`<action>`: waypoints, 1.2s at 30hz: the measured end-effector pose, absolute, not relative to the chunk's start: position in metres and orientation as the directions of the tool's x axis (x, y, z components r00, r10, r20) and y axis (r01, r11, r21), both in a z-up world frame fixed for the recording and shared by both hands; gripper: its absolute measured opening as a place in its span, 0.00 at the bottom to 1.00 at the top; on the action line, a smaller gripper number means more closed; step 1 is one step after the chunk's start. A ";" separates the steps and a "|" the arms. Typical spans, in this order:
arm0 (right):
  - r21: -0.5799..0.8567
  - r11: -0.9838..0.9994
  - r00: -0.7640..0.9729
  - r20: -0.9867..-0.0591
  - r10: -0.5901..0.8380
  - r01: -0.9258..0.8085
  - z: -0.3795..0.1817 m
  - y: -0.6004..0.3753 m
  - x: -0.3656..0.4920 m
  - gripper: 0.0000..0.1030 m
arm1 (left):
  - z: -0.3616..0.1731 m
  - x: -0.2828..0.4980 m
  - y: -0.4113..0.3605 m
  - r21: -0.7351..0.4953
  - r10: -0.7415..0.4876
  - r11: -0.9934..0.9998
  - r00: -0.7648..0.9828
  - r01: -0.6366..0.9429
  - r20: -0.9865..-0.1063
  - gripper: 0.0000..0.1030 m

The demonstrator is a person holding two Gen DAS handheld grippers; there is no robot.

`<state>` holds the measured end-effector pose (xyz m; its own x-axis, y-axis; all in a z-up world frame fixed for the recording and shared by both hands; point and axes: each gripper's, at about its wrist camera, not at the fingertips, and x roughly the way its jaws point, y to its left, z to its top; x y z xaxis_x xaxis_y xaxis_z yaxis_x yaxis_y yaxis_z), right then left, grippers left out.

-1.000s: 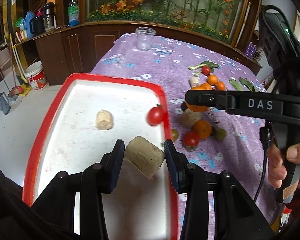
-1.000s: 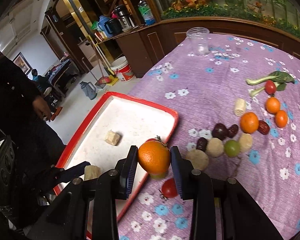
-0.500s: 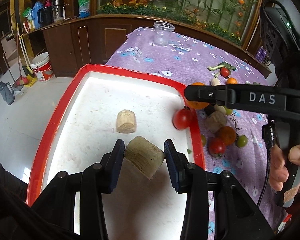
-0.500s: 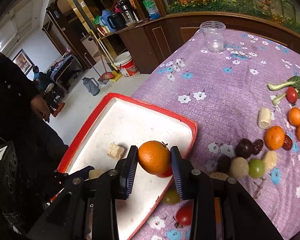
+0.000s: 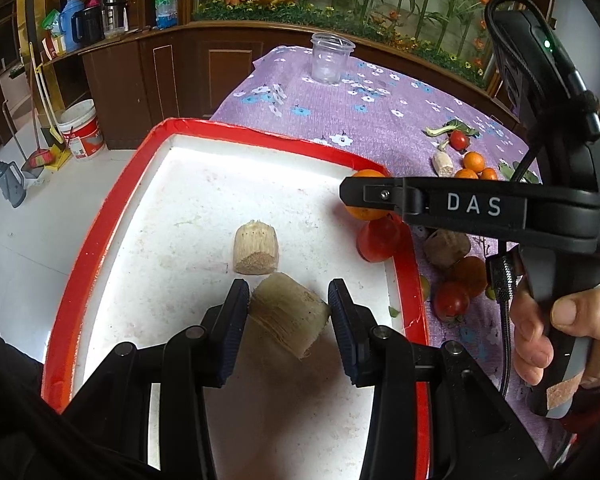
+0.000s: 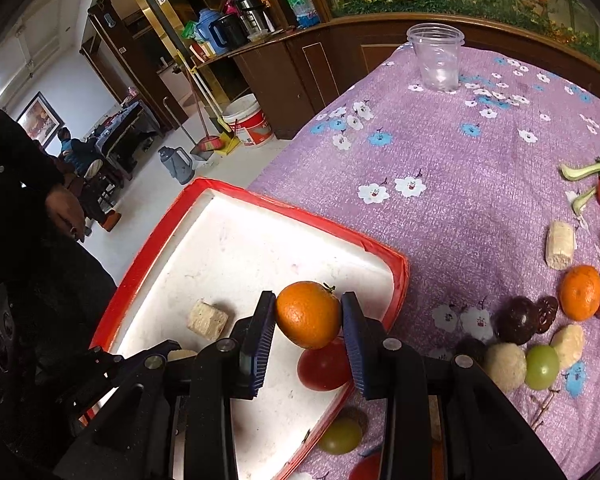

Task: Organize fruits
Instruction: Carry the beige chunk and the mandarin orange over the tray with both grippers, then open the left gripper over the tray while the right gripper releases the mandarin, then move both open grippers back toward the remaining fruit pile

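Our left gripper (image 5: 288,312) clamps a sugarcane chunk (image 5: 287,315); only our right view shows the right gripper (image 6: 308,322) pinching the orange (image 6: 308,315) over the tray (image 6: 148,248)

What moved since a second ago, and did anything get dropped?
Nothing was dropped. The right hand-held gripper carried its orange from above the tablecloth to over the red tray, above the tomato. The left hand-held gripper brought its pale stalk chunk nearer to the chunk lying in the tray. Both grips stayed shut, and that chunk and the tomato stayed put.
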<state>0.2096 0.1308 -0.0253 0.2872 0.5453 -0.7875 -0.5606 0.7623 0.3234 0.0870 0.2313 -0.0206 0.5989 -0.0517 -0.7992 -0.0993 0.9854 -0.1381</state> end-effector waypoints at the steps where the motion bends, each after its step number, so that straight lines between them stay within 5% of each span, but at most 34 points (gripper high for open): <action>1: 0.318 0.762 0.290 -0.788 0.543 -0.564 -0.025 0.132 0.209 0.32 | -0.022 0.088 0.231 -0.139 -0.053 0.985 0.595 -0.100 -0.802 0.38; 12: 0.296 0.763 0.295 -0.794 0.531 -0.575 -0.029 0.137 0.210 0.33 | -0.026 0.093 0.231 -0.138 -0.058 0.985 0.556 -0.104 -0.829 0.39; 21: 0.311 0.756 0.299 -0.781 0.548 -0.576 -0.026 0.135 0.209 0.38 | -0.023 0.089 0.233 -0.143 -0.048 0.982 0.558 -0.126 -0.829 0.56; 36: 0.362 0.753 0.355 -0.715 0.603 -0.550 0.022 0.049 0.178 0.46 | -0.003 0.063 0.200 -0.159 -0.088 0.985 0.599 -0.067 -0.796 0.56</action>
